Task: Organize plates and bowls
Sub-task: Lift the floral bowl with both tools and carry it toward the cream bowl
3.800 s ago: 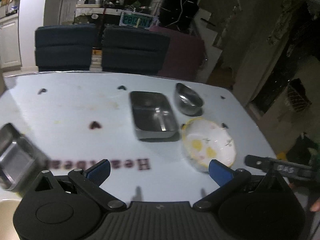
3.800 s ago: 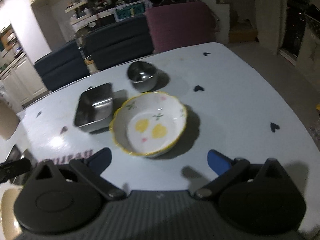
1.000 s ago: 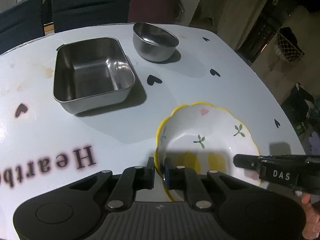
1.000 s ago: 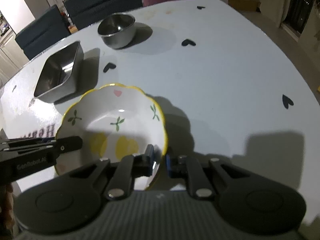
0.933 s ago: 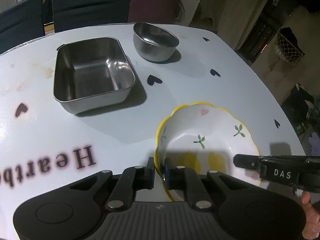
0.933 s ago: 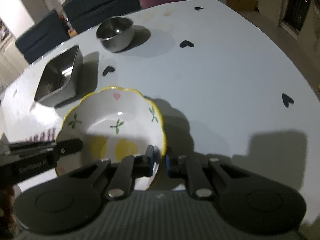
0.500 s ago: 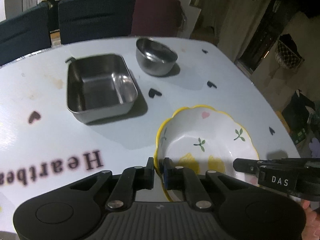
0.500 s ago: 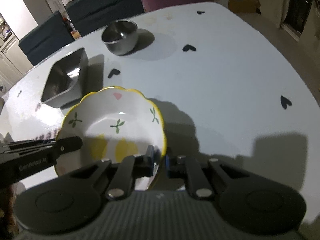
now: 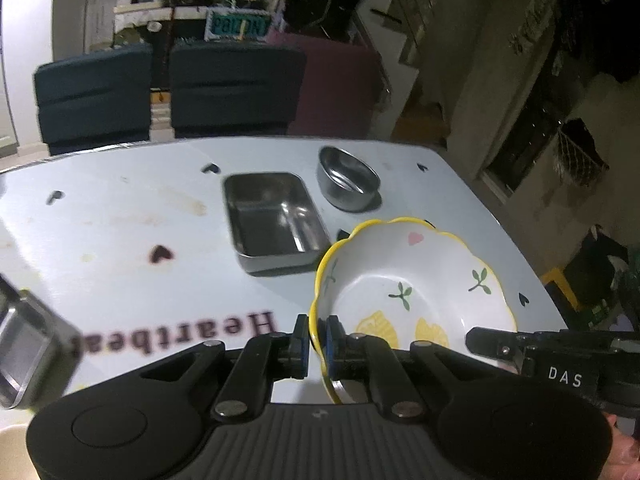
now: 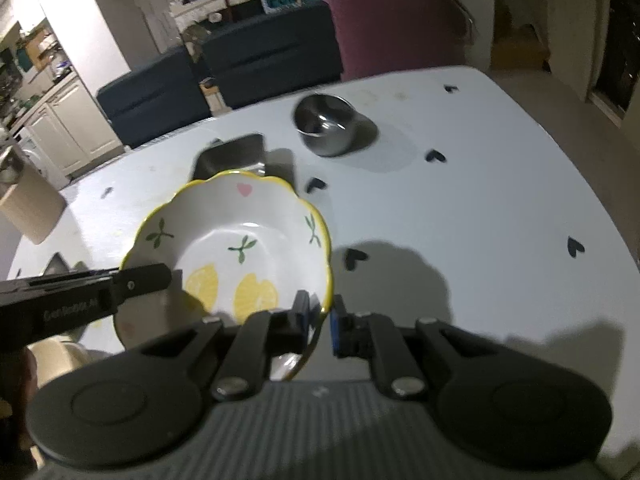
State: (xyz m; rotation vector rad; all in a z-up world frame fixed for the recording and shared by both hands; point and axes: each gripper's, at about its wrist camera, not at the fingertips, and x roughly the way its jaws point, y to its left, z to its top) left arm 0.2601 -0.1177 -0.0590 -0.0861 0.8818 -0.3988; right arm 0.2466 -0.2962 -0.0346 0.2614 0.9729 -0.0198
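Ceramic bowl (image 9: 416,280) before rectangular tin (image 9: 272,220), round steel bowl (image 9: 348,180) right of tin

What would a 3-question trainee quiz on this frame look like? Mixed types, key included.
1. True or false: only the left gripper is shut on the lemon bowl.
2. Which dish stands farthest from the cameras: A) steel tray, B) round steel bowl, C) lemon bowl?
3. What word is printed on the table near the left gripper?

Key
1. False: the right gripper also clamps the rim, on the opposite side.
2. B
3. "Heartbeat", as far as it can be read.
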